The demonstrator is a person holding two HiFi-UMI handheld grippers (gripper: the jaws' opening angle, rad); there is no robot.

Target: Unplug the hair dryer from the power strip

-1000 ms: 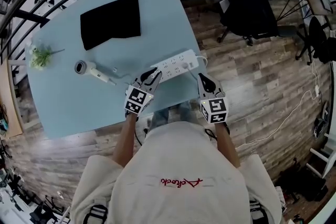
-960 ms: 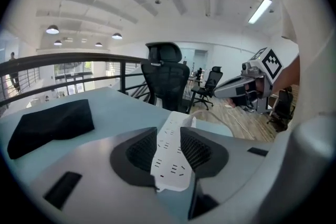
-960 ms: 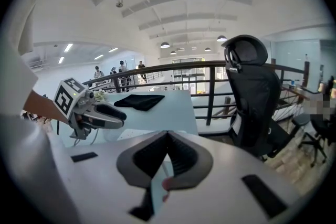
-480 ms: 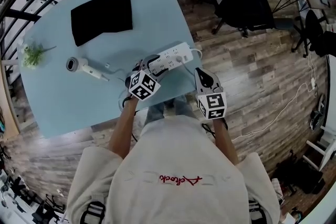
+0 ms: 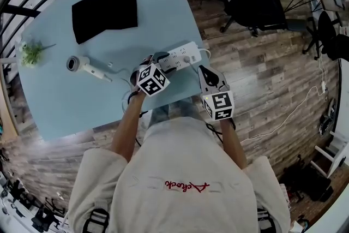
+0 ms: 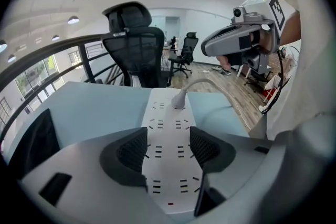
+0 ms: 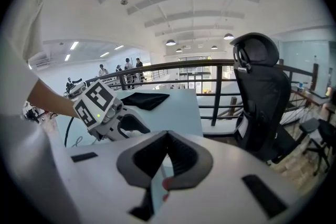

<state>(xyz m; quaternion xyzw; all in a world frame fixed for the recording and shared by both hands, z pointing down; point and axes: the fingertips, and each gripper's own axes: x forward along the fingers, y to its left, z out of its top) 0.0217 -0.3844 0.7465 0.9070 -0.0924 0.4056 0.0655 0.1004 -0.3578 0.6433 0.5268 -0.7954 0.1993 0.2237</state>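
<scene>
Lowered over the power strip [image 6: 167, 113], the left gripper [image 6: 166, 150] spreads its fingers [image 6: 131, 150] astride it, hiding its near end overhead; the right gripper [image 7: 167, 155] has its fingers together, empty.

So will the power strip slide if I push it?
Probably: the strip lies flat on a smooth table, so it may slide. It looks rigid, unlikely to flex. The cord at its far end may drag.
</scene>
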